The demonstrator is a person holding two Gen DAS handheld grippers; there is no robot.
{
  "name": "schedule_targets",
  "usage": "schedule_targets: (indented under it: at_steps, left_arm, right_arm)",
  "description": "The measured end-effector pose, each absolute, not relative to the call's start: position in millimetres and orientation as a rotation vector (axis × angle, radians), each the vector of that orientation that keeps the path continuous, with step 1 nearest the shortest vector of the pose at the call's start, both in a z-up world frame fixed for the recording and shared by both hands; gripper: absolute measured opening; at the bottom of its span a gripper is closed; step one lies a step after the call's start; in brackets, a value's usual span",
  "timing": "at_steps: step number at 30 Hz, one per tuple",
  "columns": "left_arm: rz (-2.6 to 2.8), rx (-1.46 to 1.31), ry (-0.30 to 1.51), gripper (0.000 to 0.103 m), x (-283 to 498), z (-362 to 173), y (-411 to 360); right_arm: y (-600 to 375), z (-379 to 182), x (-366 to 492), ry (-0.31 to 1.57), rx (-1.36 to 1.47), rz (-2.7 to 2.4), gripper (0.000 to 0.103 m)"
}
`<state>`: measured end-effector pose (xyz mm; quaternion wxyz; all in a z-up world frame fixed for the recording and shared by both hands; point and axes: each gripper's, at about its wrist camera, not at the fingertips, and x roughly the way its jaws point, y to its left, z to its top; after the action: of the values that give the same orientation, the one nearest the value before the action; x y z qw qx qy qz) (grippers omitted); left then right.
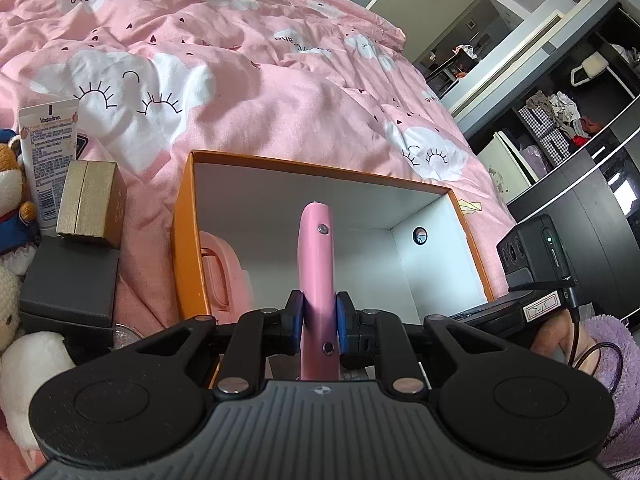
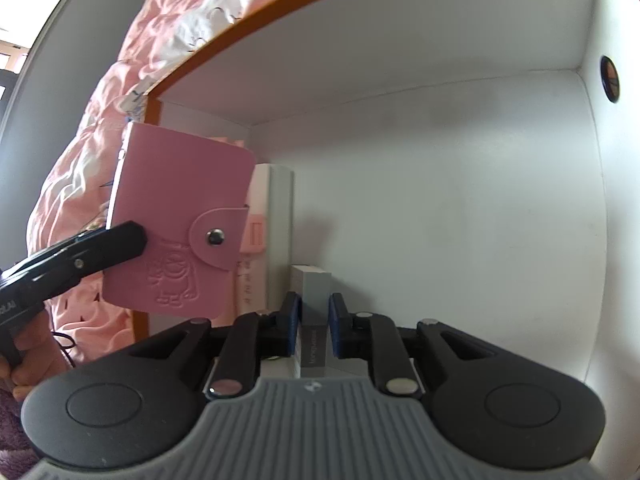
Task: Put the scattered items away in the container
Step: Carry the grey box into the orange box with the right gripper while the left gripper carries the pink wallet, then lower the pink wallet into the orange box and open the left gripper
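Note:
My left gripper (image 1: 318, 322) is shut on a pink snap-button wallet (image 1: 317, 264), held on edge over the near rim of the orange box (image 1: 182, 216) with white inside walls. The wallet also shows in the right wrist view (image 2: 176, 220), at the box's left corner, with the left gripper's finger (image 2: 100, 248) on it. My right gripper (image 2: 314, 320) is inside the box (image 2: 440, 200), its pads close on both sides of a small grey box (image 2: 314, 304). A white and pink item (image 2: 272, 236) stands against the box's left wall.
On the pink quilt (image 1: 280, 92) left of the box lie a gold box (image 1: 90, 204), a Vaseline tube (image 1: 50, 152), a dark box (image 1: 70, 280) and plush toys (image 1: 16, 196). Dark shelves (image 1: 560, 128) stand to the right.

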<state>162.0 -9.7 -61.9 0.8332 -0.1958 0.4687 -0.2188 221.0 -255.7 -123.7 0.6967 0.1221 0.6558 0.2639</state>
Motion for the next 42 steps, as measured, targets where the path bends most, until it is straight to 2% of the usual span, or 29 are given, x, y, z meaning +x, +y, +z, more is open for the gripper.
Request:
schedule_targets:
  at_steps: [6,8,12,14,27,42]
  left_arm:
    - [-0.468,-0.412,1.013,0.019,168,-66,-15]
    - [-0.467,-0.419,1.020,0.019,170,-68,-16]
    - [-0.470,-0.451,1.043,0.019,169,-73,-17]
    - [-0.474,-0.455,1.050,0.019,167,-75,-19]
    - [-0.393,-0.584,1.033,0.019,200,-101,-48]
    - [-0.308,-0.405,1.096,0.024,204,-120,-68]
  right_arm:
    - [-253,-144,225,1.516,0.224,0.539,0.024]
    - [-249,-148,226,1.535,0.205,0.525,0.019]
    - [-237,-150,223,1.544,0.130,0.531,0.025]
    - [-234,-147,223,1.538,0.113,0.529,0.024]
    - [-259,-108,237,1.367,0.156,0.445,0.025]
    - [-267,-122,262,1.317,0.271,0.388,0.026]
